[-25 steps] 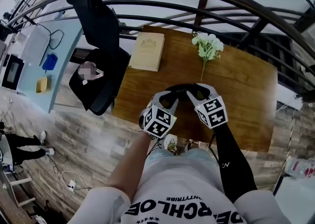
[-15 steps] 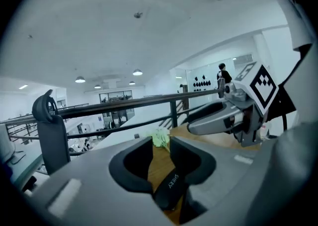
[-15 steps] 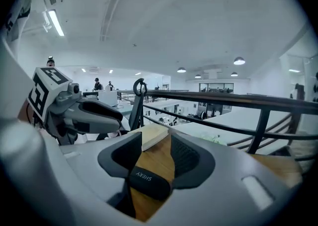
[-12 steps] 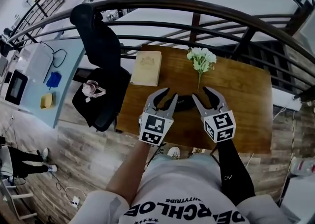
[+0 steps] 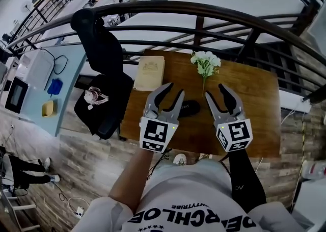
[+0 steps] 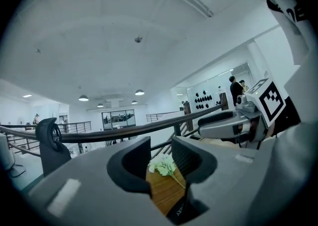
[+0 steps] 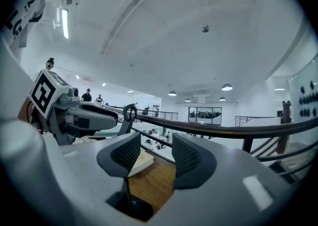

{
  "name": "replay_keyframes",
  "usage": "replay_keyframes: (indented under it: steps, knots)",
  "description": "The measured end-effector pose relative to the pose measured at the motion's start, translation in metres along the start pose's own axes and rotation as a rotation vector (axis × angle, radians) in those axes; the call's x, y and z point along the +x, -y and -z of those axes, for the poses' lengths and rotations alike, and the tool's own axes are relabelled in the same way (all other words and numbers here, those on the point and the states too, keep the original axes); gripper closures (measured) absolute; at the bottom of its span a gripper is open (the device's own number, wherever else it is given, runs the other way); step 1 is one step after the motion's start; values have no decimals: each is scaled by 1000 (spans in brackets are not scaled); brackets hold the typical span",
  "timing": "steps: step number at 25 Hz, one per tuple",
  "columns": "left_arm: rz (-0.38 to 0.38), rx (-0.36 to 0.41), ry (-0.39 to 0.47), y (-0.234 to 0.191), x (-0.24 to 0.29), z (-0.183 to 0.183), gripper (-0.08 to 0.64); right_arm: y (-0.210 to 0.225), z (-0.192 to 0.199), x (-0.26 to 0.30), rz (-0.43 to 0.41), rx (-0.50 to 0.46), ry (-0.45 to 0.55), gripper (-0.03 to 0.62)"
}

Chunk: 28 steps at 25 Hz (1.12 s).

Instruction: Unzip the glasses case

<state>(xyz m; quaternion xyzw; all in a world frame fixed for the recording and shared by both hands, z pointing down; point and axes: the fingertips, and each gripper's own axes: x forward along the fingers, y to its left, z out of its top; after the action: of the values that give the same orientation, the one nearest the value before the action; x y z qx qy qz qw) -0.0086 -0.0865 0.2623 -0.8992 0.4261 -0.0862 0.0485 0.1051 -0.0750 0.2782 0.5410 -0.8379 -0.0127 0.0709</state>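
Both hands out front, side by side, grippers near level above wooden table [image 5: 254,98].
Left gripper [image 5: 174,89]: grey plastic, ribbed dark pads. Jaws wide apart, just been opening, nothing between.
Right gripper [image 5: 215,91]: same build. Jaws apart, just been opening, nothing between.
Case [image 5: 187,107]: black, oblong, rounded ends, flat on table below and between grippers, untouched.
Cream book [image 5: 150,73] and white flowers [image 5: 205,62] lie beyond case.

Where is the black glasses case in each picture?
Head view: case on the table, between left gripper and right gripper.
Left gripper view: case at the bottom edge, middle.
Right gripper view: case at the bottom edge, left of middle.
Shared landmark: the dark railing beyond the table.
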Motion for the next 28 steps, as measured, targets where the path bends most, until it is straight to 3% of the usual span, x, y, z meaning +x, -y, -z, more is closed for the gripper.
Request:
replay_keyframes:
  steps: [12, 15, 17, 20, 28]
  knots:
    - [-44, -11, 42, -11, 0, -11, 311, -1, 4, -5, 8, 3, -6, 386]
    - [-64, -3, 43, -13, -4, -11, 364, -1, 2, -6, 18, -1, -6, 423]
    - [-79, -8, 49, -15, -8, -11, 443, -1, 1, -7, 29, -10, -3, 457]
    - [-89, -23, 60, -19, -12, -10, 453, -5, -2, -8, 32, -24, 3, 563]
    - [-102, -20, 68, -20, -19, -10, 453, -15, -5, -11, 40, -93, -9, 565]
